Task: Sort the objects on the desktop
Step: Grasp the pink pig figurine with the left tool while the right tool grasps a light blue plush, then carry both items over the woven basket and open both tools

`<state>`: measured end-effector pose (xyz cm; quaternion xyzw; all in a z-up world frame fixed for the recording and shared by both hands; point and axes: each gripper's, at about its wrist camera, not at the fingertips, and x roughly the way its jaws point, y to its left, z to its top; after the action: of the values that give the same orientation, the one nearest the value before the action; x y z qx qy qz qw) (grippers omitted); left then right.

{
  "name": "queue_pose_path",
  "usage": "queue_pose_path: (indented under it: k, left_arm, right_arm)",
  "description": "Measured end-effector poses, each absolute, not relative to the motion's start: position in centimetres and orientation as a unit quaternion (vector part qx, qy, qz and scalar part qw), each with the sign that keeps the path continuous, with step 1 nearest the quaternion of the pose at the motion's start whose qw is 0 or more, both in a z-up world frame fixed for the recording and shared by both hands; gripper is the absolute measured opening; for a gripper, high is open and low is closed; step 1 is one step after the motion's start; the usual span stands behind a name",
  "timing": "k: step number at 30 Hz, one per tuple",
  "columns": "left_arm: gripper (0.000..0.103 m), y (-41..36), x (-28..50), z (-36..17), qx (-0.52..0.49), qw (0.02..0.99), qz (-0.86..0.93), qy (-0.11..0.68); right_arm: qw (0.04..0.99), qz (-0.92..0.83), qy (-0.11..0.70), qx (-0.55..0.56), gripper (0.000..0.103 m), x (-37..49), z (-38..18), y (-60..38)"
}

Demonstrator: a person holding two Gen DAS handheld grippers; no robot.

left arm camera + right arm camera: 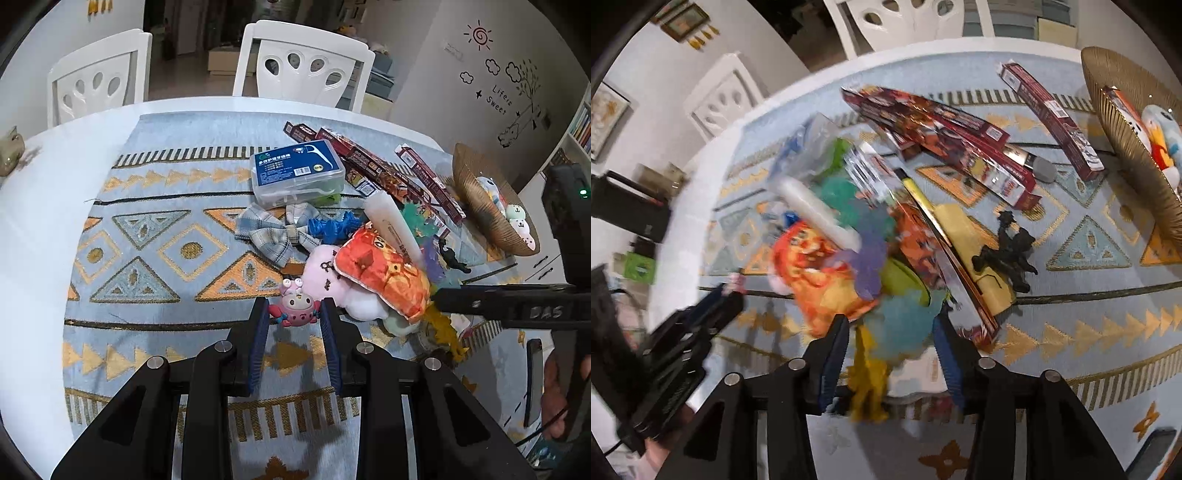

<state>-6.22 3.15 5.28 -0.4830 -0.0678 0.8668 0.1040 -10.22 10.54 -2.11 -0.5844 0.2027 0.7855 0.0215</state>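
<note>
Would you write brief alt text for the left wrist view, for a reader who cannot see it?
The left gripper pinches a small pink crab-like toy above a patterned blue and gold tablecloth. To its right lies a jumble of plush toys, a plaid bow, a floss pick box and long red boxes; a woven basket holds soft toys.

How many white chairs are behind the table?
2: one chair at the back left, another chair at the back middle. More may be hidden outside the view.

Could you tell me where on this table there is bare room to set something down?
The mat is bare left of the plaid bow and floss box. Right of those, toys and boxes crowd up to the basket.
</note>
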Motion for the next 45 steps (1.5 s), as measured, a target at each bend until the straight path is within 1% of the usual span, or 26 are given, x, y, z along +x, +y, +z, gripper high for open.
queue_pose_path:
  k: [2, 3, 4, 12, 17, 20, 24, 31, 34, 37, 40, 45]
  left_arm:
    - [0.025, 3.3, -6.3, 5.3, -0.484, 0.106, 0.866, -0.067]
    - [0.025, 3.3, -6.3, 5.4, -0.483, 0.106, 0.866, -0.067]
    - [0.025, 3.4, -6.2, 5.5, -0.483, 0.107, 0.867, -0.066]
    - [0.025, 3.6, -6.0, 6.7, -0.476, 0.115, 0.87, -0.066]
    - [0.025, 4.9, -5.9, 8.8, -0.46, 0.137, 0.875, -0.055]
    - [0.025, 6.6, -6.3, 10.6, -0.448, 0.162, 0.878, -0.046]
    - [0.025, 9.7, -7.7, 13.2, -0.428, 0.204, 0.88, -0.035]
    - [0.025, 17.7, -11.9, 17.2, -0.391, 0.296, 0.871, -0.012]
    - [0.025, 21.1, -14.1, 17.9, -0.386, 0.326, 0.863, -0.006]
    - [0.025, 24.0, -16.0, 17.5, -0.392, 0.345, 0.853, 0.0]
    - [0.025, 26.7, -18.3, 16.2, -0.413, 0.362, 0.835, -0.013]
    - [0.026, 29.6, -20.8, 14.4, -0.44, 0.373, 0.816, -0.034]
  right_arm:
    - [0.016, 0.789, 0.226, -0.571, 0.046, -9.9, -2.1, 11.2]
    - [0.014, 0.79, 0.24, -0.564, 0.038, -9.4, -2.0, 11.6]
    - [0.013, 0.791, 0.25, -0.558, 0.034, -9.0, -1.8, 12.1]
    - [-0.005, 0.805, 0.332, -0.492, 0.034, -4.7, 1.4, 15.1]
    - [0.01, 0.819, 0.353, -0.453, 0.034, -2.6, 4.3, 17.0]
    - [0.03, 0.831, 0.356, -0.426, 0.034, -1.6, 6.5, 19.2]
    - [0.084, 0.851, 0.351, -0.382, 0.034, -0.1, 9.8, 23.2]
    - [0.189, 0.855, 0.354, -0.328, 0.034, 2.0, 13.5, 30.5]
    - [0.224, 0.85, 0.348, -0.325, 0.034, 2.2, 13.9, 33.1]
    - [0.261, 0.834, 0.351, -0.335, 0.034, 1.9, 13.0, 35.4]
    - [0.264, 0.821, 0.377, -0.337, 0.034, 1.4, 11.9, 37.1]
    - [0.252, 0.82, 0.387, -0.336, 0.034, -0.1, 11.2, 38.0]
